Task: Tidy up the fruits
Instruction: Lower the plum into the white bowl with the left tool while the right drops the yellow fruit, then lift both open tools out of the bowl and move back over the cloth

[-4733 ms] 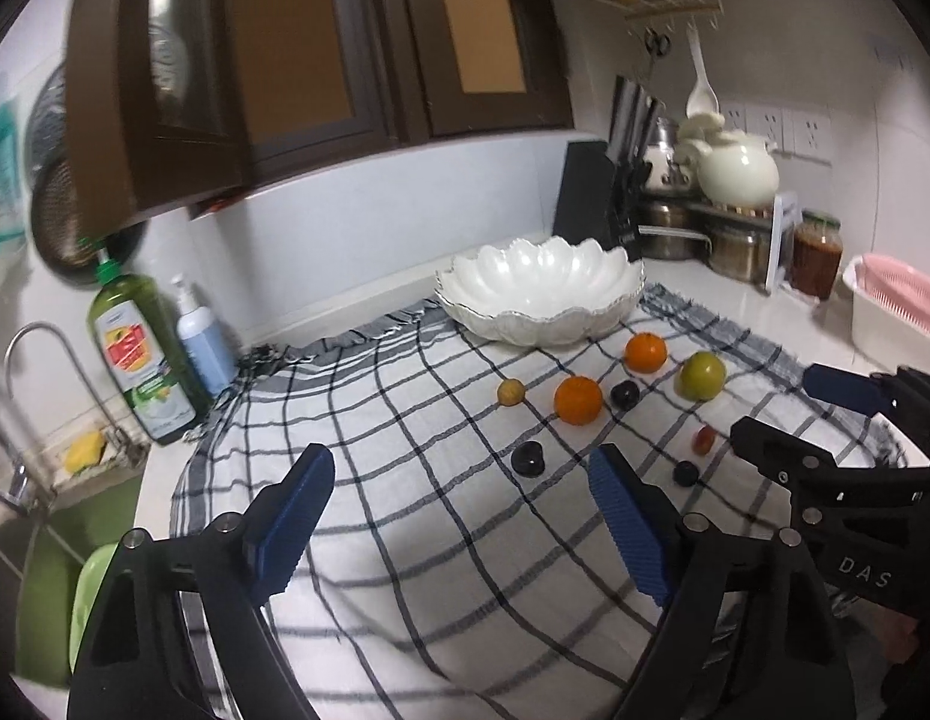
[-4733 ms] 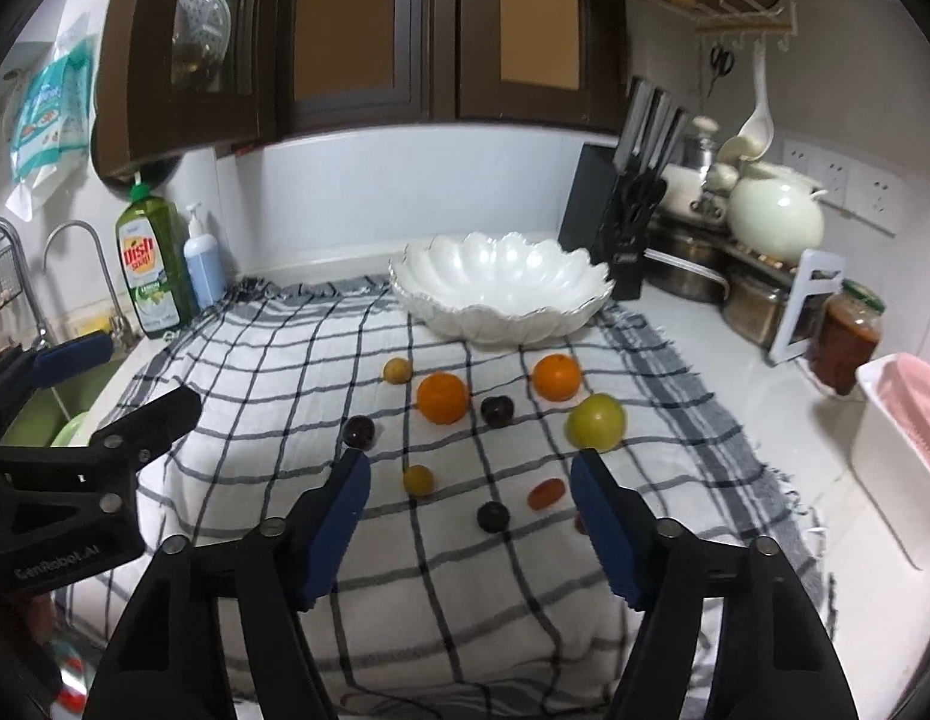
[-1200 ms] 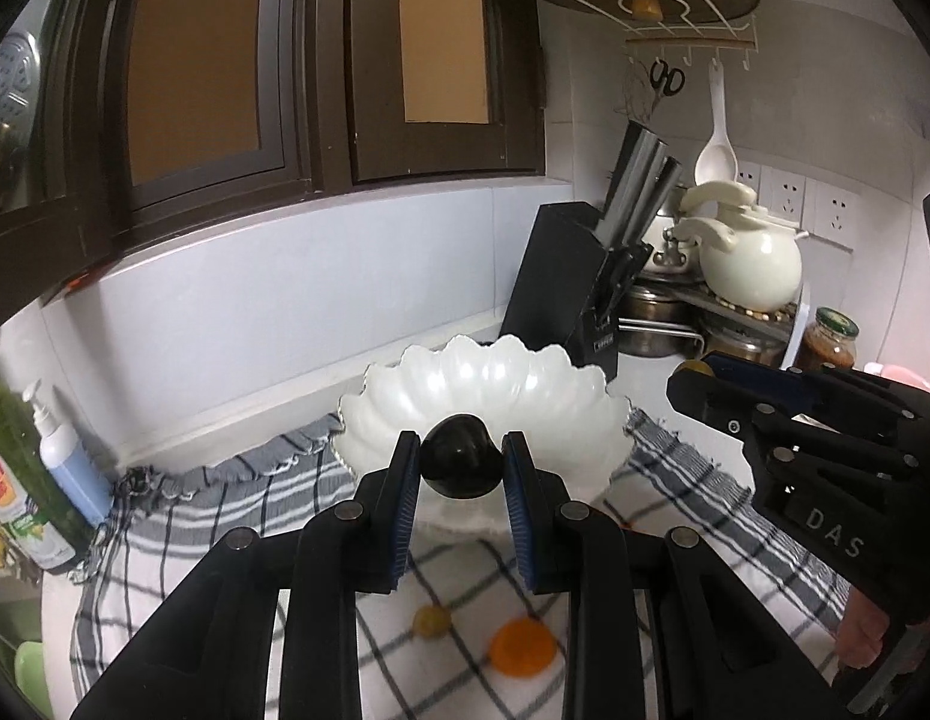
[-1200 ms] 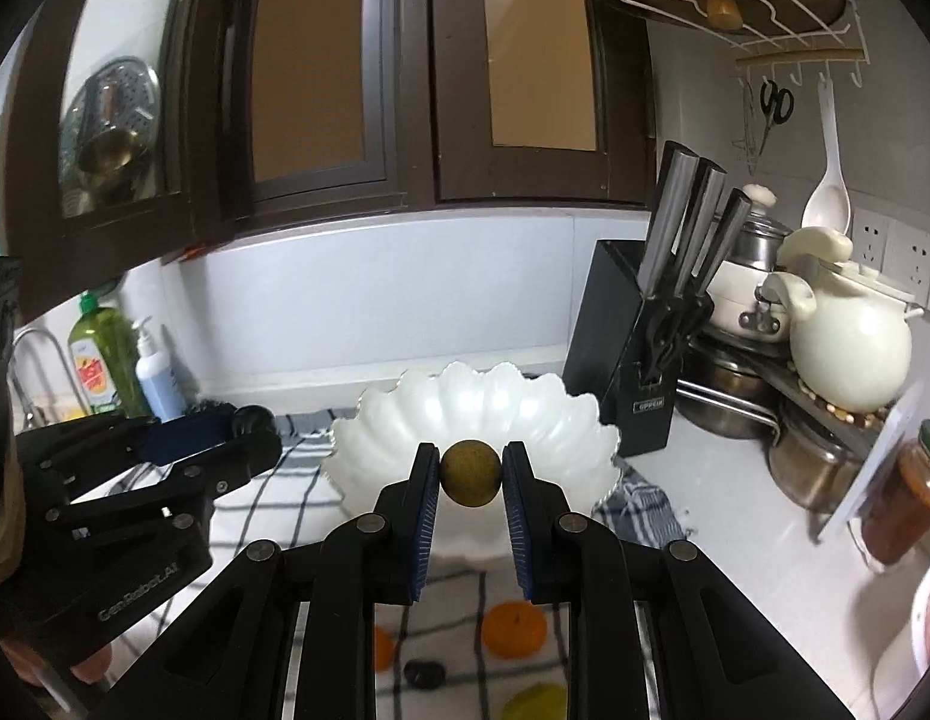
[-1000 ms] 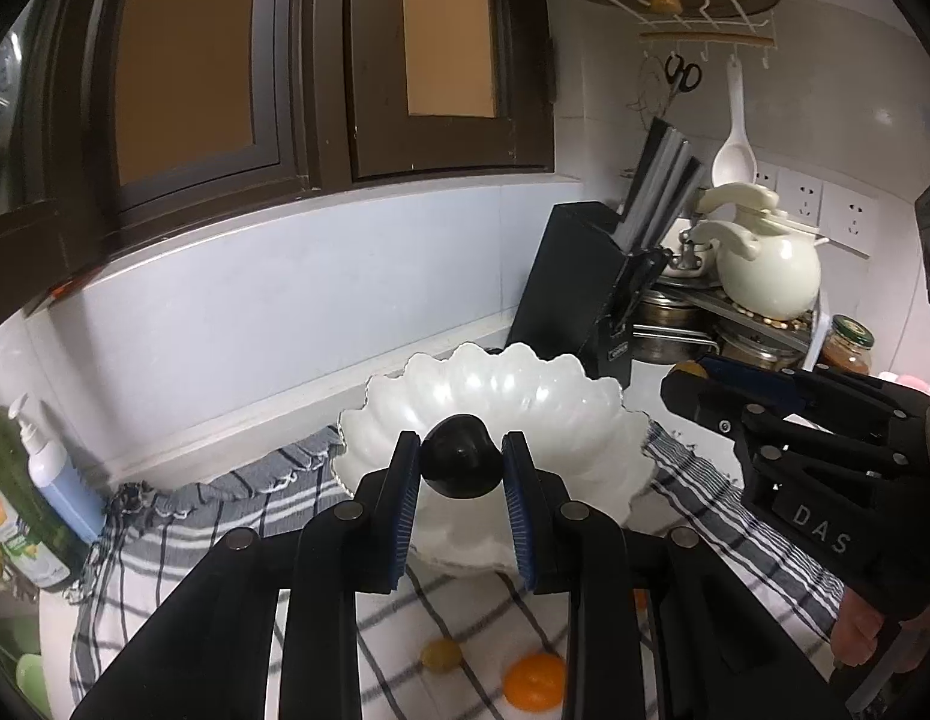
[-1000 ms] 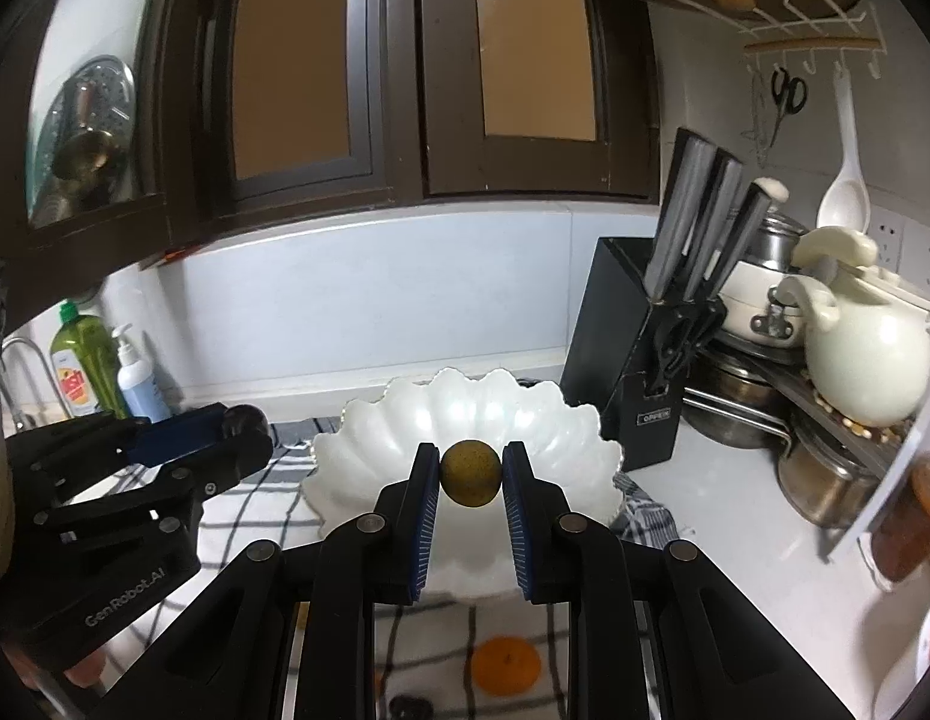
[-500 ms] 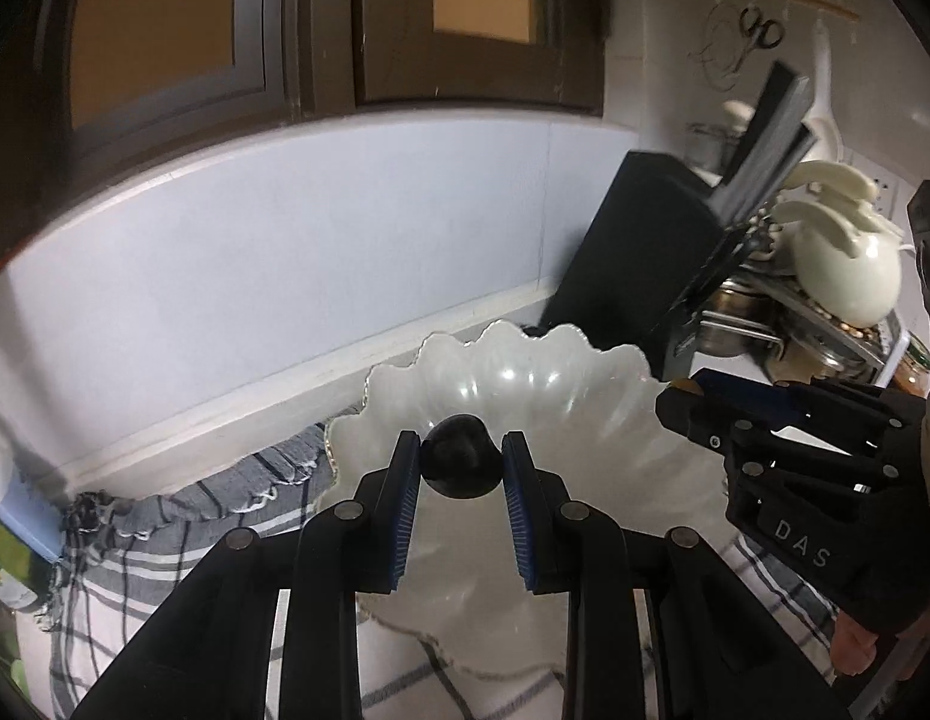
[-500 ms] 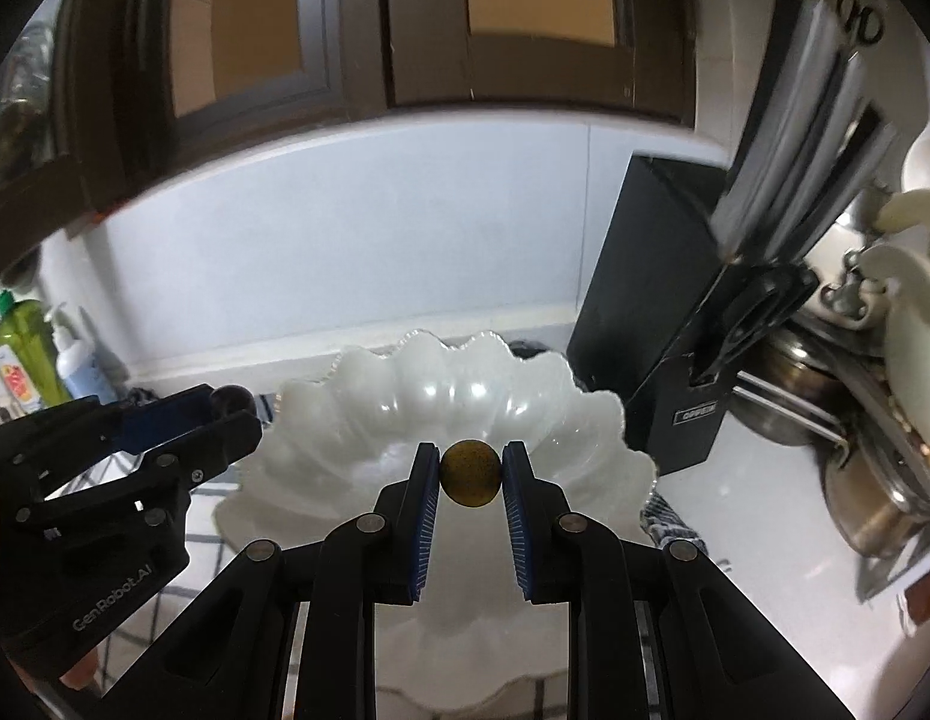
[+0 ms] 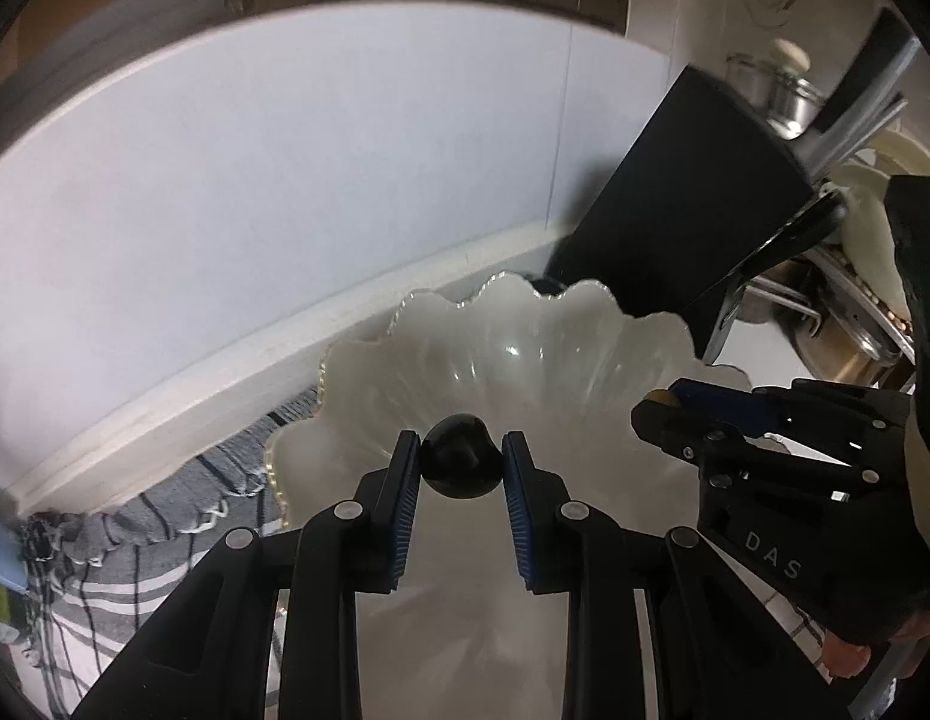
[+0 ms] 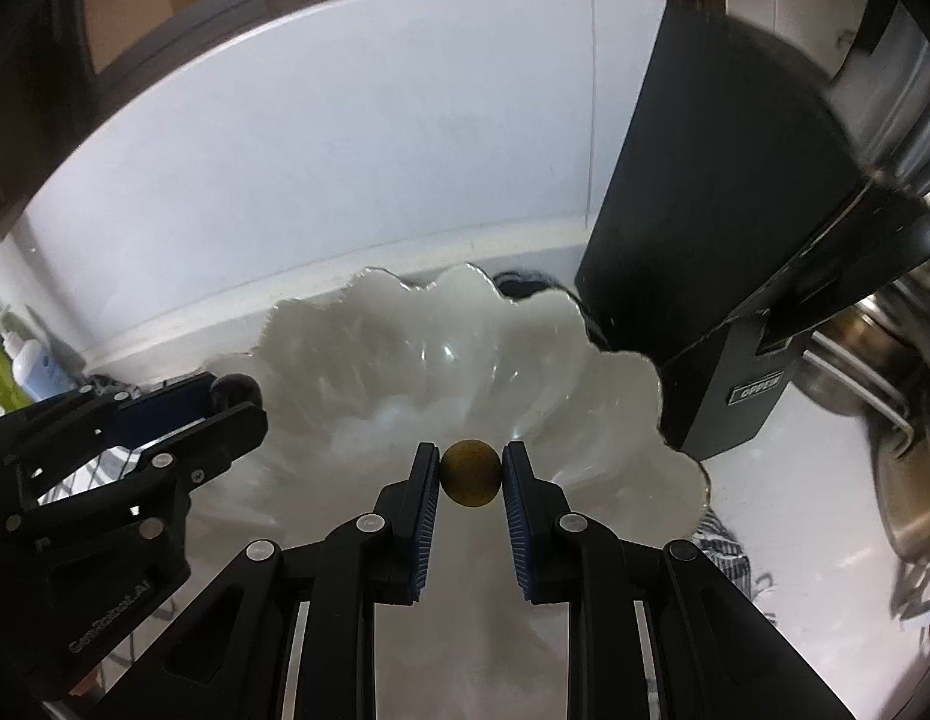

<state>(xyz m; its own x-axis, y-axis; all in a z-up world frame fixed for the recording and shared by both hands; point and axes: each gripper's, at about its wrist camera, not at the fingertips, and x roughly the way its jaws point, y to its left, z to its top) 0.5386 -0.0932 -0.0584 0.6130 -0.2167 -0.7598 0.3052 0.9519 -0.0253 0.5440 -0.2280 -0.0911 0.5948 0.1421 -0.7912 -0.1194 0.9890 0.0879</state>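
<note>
My left gripper [image 9: 462, 456] is shut on a dark round plum [image 9: 461, 457] and holds it over the inside of the white scalloped bowl [image 9: 525, 336]. My right gripper [image 10: 470, 473] is shut on a small yellow-brown fruit [image 10: 471, 473] and holds it over the same bowl [image 10: 405, 330]. The right gripper shows at the right of the left wrist view [image 9: 663, 414]. The left gripper with the plum shows at the left of the right wrist view [image 10: 237, 396]. The bowl's inside looks empty. The other fruits are out of view.
A black knife block [image 10: 723, 228] stands close behind the bowl's right rim. Steel pots [image 10: 885, 372] lie to the right. The checked cloth [image 9: 135, 546] lies under the bowl. A white wall [image 9: 285, 180] rises right behind. Soap bottles [image 10: 21, 360] stand far left.
Both grippers have moved forward and down over the bowl with their fruits still held. The bowl now fills the view, and the fruits on the cloth have dropped out of sight.
</note>
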